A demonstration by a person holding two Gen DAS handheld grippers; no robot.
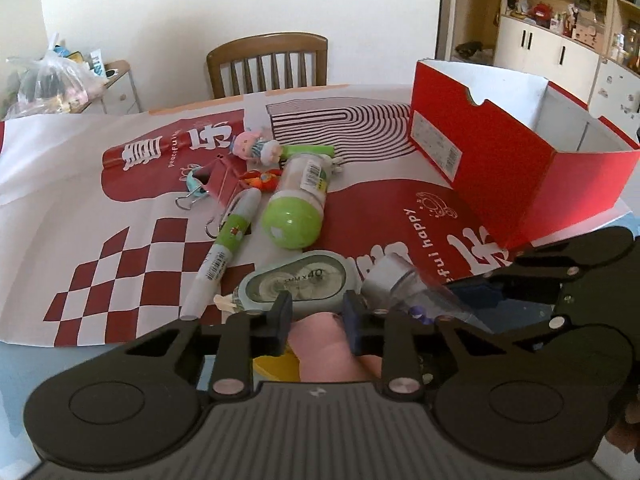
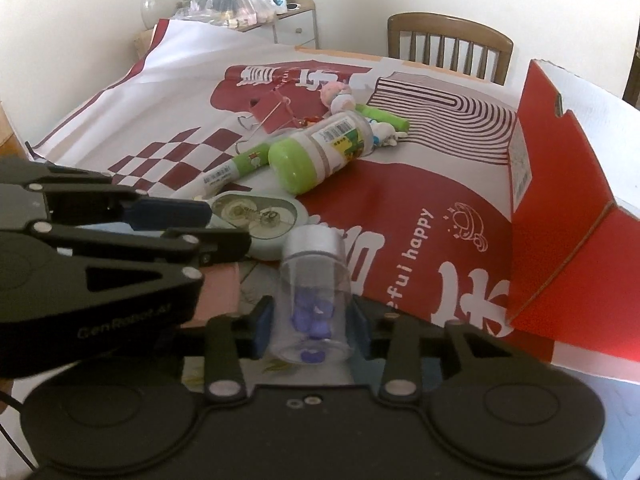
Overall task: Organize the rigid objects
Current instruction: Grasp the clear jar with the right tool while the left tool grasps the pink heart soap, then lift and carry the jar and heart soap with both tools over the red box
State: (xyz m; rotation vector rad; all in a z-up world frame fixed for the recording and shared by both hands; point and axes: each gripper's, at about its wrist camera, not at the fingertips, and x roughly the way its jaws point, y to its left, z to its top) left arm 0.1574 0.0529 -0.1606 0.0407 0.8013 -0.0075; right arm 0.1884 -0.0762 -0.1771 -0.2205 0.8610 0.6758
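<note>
Scene: A cluttered tabletop beside an open red box [image 1: 516,168], shot from two handheld grippers.
Left gripper [image 1: 316,316]: closed on a pale pink block [image 1: 320,344], pads pressed to its sides, just short of the mint correction-tape dispenser [image 1: 296,280]. The block sits well to the near left of the red box.
Right gripper [image 2: 311,326]: pads against both sides of a clear jar [image 2: 312,300], which lies on its side with its silver cap [image 2: 314,240] pointing away; small purple pieces sit loose inside. The jar lies near the front corner of the red box.
Jar, handling: likely light and stiff, with smooth, slippery walls; a grip across the mid-body looks sound, though the contents could shift if it tips.
Pink block, handling: looks matte and light, perhaps slightly yielding; its flat sides suit the pads.
Still out: green-capped bottle [image 1: 298,204], green pen [image 1: 224,252] and red binder clip [image 1: 218,178], all farther left of the red box.
Red box: no contents visible in its one shown compartment.
</note>
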